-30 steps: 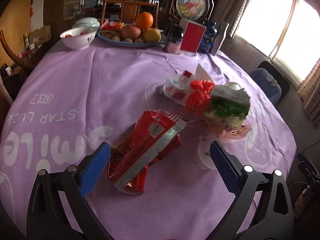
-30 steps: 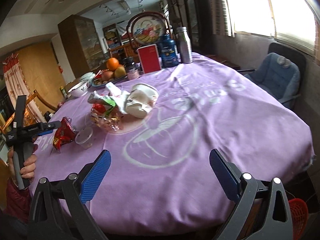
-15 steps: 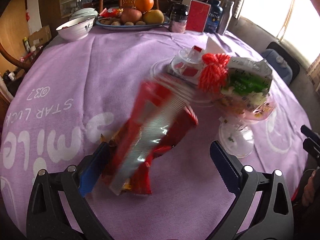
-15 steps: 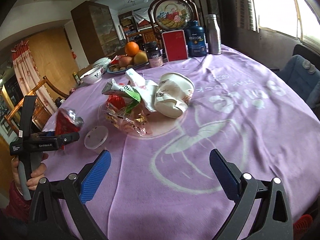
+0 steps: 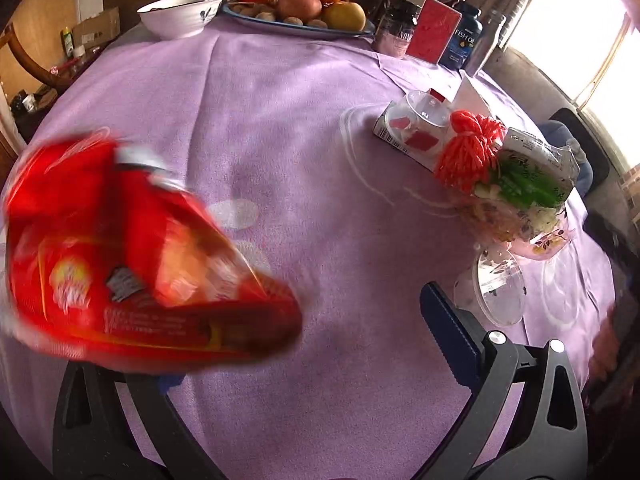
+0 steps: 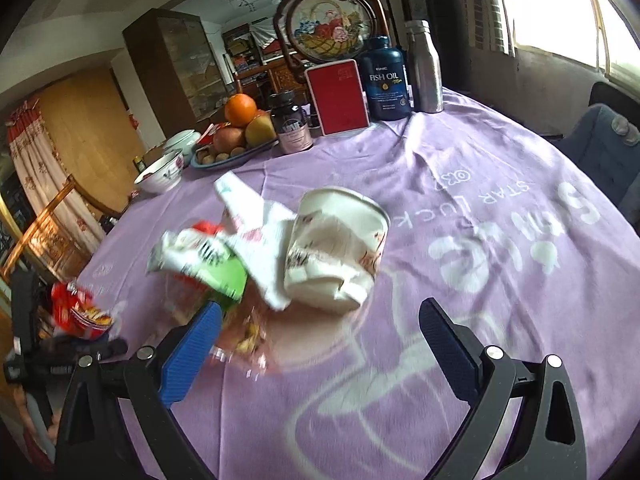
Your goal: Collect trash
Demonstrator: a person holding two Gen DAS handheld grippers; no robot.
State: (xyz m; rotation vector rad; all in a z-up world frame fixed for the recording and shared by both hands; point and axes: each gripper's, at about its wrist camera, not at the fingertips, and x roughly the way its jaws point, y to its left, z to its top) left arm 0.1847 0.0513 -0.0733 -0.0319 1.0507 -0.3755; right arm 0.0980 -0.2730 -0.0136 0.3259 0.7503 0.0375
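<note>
A red snack bag (image 5: 132, 264), blurred, lies over my left gripper's left finger and hides its pad; it also shows in the right wrist view (image 6: 78, 312). My left gripper (image 5: 304, 340) is open, its right finger (image 5: 452, 336) apart from the bag. A trash pile lies on the purple tablecloth (image 5: 288, 120): a green-white wrapper (image 5: 528, 180), an orange mesh (image 5: 468, 152), a clear lid (image 5: 500, 288). My right gripper (image 6: 316, 344) is open and empty in front of a crushed paper cup (image 6: 336, 248) and the green-white wrapper (image 6: 200, 256).
At the table's far side stand a fruit plate (image 5: 304, 24), a white bowl (image 5: 180, 14), a red box (image 6: 338, 96), a fish oil bottle (image 6: 386, 80), a dark jar (image 6: 292, 124) and a steel flask (image 6: 424, 68). A blue chair (image 6: 600, 148) stands beside the table.
The red snack bag has swung to the left and up close to the left camera. My right gripper has moved nearer the trash pile.
</note>
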